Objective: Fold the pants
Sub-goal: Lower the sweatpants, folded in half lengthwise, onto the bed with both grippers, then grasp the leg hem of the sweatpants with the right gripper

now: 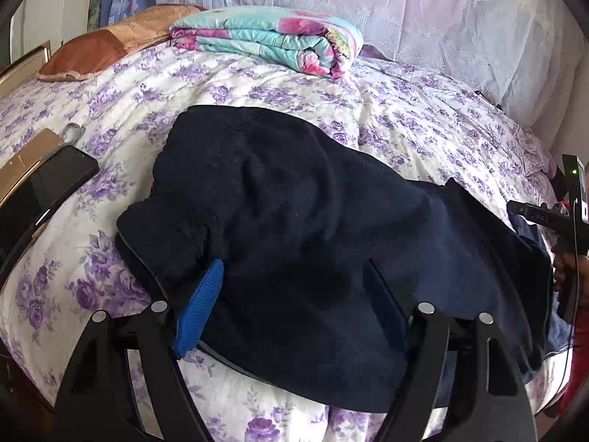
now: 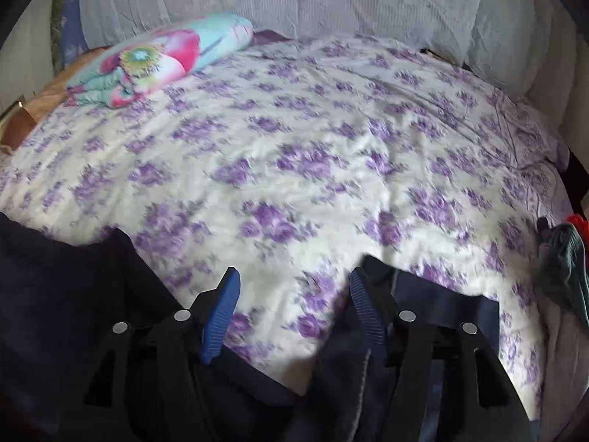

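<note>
My left gripper [image 1: 291,296] stands with its jaws spread wide, nothing pinched between them; the dark pants [image 1: 294,228] fill the whole gap, and the blue pad [image 1: 200,309] at lower left of that view lies against the fabric's near edge. I judge it is poised over the cloth rather than holding it. My right gripper [image 2: 294,313] is likewise spread, and between its fingers I see only the flowered bedspread [image 2: 313,140]; navy cloth lies under and beside both fingers at the bottom of the frame, but I cannot tell whether it is one leg or a bunched hem.

The pants lie in a thick, lumpy heap across the middle of the left view, running off toward the right edge, with one corner rolled at centre left.

The risks, as I judge them: if I close the left jaws here I may catch several layers at once, or the bedspread beneath, and drag the bedding with the fold. The fabric looks fleecy and heavy, so a shallow bite could slip out mid-lift. On the right, closing where I am would grab sheet. A phone [image 1: 44,188] lies at the left edge of the left view, near the pants; a sweeping fold could knock it. The folded quilt [image 1: 265,40] at upper centre is well apart.
</note>
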The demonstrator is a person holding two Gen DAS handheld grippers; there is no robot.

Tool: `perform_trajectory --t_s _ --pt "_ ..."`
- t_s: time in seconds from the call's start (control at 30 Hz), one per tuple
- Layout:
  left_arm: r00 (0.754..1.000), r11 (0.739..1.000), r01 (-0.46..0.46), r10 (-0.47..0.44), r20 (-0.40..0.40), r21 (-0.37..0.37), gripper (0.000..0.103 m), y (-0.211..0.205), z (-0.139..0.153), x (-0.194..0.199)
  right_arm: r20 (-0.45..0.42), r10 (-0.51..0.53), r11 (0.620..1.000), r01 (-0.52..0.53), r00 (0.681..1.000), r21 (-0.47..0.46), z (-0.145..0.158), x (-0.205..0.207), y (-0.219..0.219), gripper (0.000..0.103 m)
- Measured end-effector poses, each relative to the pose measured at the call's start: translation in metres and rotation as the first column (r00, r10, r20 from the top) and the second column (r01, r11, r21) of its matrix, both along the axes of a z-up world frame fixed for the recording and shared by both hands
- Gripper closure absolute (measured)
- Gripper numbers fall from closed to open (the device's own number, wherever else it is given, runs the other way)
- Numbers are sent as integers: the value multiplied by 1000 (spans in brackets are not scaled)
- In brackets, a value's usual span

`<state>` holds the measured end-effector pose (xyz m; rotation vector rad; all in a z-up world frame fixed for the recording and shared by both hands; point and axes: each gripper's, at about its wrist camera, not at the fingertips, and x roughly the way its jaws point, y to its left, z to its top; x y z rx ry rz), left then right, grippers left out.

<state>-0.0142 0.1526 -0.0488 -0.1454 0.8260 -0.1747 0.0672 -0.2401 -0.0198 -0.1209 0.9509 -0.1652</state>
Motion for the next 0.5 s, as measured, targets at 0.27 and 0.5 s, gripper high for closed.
perform_trajectory --t_s 0.27,0.5 --pt "995 959 25 -50 83 281 5 -38 -13 -12 2 -77 997 77 997 14 -30 -23 -27 34" --pt "994 964 42 -68 89 262 5 -34 -13 -14 148 -104 972 69 983 224 3 -72 -68 88"
